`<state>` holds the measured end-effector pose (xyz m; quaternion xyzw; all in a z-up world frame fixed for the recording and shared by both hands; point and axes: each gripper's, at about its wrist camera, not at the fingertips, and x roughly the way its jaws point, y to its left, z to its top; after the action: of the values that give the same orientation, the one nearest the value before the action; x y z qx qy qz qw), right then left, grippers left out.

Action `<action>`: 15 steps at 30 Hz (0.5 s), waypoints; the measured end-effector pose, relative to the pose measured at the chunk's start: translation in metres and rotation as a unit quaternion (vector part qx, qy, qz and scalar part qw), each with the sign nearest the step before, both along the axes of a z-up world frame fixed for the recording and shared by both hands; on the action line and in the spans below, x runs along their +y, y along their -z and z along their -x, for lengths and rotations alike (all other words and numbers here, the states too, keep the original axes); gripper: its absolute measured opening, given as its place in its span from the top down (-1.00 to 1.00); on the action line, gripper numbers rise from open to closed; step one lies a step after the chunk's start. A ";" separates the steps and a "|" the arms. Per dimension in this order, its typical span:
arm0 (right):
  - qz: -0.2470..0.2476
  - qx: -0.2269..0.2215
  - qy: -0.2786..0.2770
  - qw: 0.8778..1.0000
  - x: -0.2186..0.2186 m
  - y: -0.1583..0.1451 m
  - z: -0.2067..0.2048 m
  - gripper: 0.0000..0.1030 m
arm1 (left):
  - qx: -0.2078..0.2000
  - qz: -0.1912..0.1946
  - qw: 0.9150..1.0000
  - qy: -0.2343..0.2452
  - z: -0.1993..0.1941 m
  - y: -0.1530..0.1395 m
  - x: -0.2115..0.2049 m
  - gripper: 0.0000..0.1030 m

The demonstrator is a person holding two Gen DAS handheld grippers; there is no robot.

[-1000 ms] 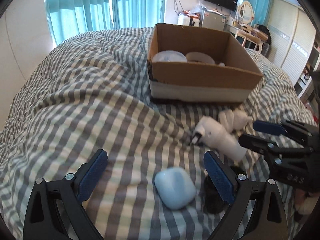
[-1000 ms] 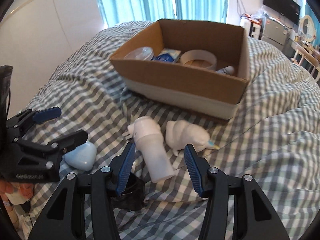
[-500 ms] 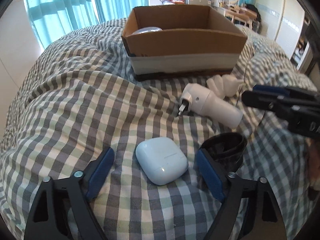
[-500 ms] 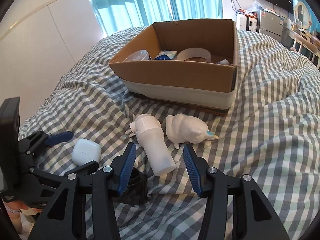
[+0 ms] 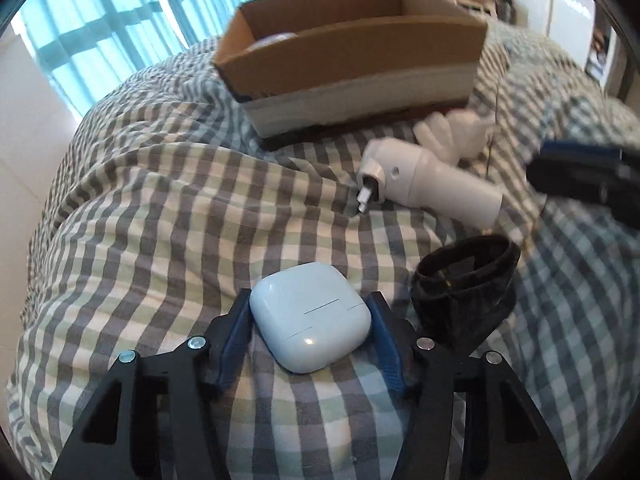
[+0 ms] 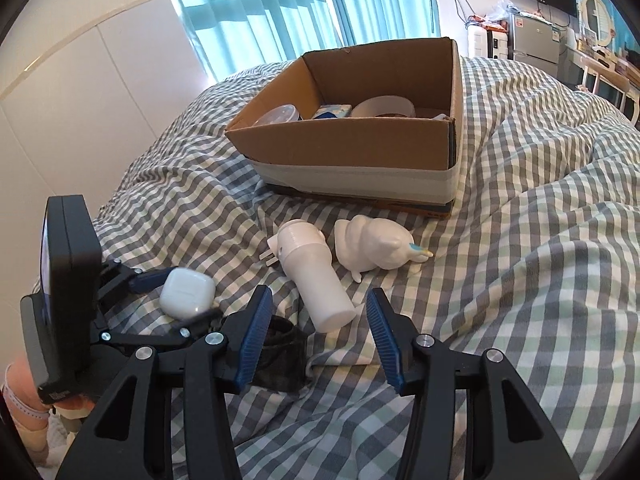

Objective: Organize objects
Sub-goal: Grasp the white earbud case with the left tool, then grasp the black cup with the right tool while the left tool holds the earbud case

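Observation:
My left gripper (image 5: 310,334) is shut on a white earbud case (image 5: 310,316) that lies on the checked bedspread; both blue pads touch its sides. The case and left gripper also show in the right wrist view (image 6: 186,292). My right gripper (image 6: 318,334) is open and empty, its fingers either side of the end of a white plug-in cylinder (image 6: 312,276). A white toy figure (image 6: 374,248) lies beside the cylinder. A black band (image 5: 466,280) lies right of the case. An open cardboard box (image 6: 360,148) stands behind.
The box holds a clear lid (image 6: 278,114), a blue packet (image 6: 332,111) and a tape roll (image 6: 384,106). The bedspread (image 6: 540,260) is rumpled, with a raised fold at the right. Curtains and furniture stand beyond the bed.
My left gripper moved forward and closed its fingers onto the earbud case. My right gripper stayed open and shifted slightly toward the cylinder.

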<state>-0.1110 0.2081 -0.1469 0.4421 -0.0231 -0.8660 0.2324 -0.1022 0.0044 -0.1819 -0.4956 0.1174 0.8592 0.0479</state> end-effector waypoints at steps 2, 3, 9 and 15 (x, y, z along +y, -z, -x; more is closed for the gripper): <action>0.008 0.007 -0.019 1.000 -0.004 -0.003 -0.007 0.02 | 0.007 -0.016 1.000 -0.005 -0.003 -0.008 -0.005 -0.11; 0.003 0.013 -0.016 1.000 -0.006 -0.004 -0.010 -0.07 | 0.014 -0.026 1.000 -0.009 -0.006 -0.013 -0.007 -0.11; -0.010 -0.016 -0.004 1.000 -0.017 0.008 -0.018 -0.44 | 0.054 -0.062 0.997 -0.015 -0.013 -0.046 -0.015 -0.11; -0.051 -0.034 -0.011 0.998 -0.040 0.023 -0.021 -0.44 | 0.084 -0.086 0.993 -0.021 -0.018 -0.067 -0.023 -0.11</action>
<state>-0.0899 0.1680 -0.1699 0.4826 0.0183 -0.8482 0.2177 -0.0845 -0.0184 -0.1145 -0.4185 0.0364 0.9053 0.0622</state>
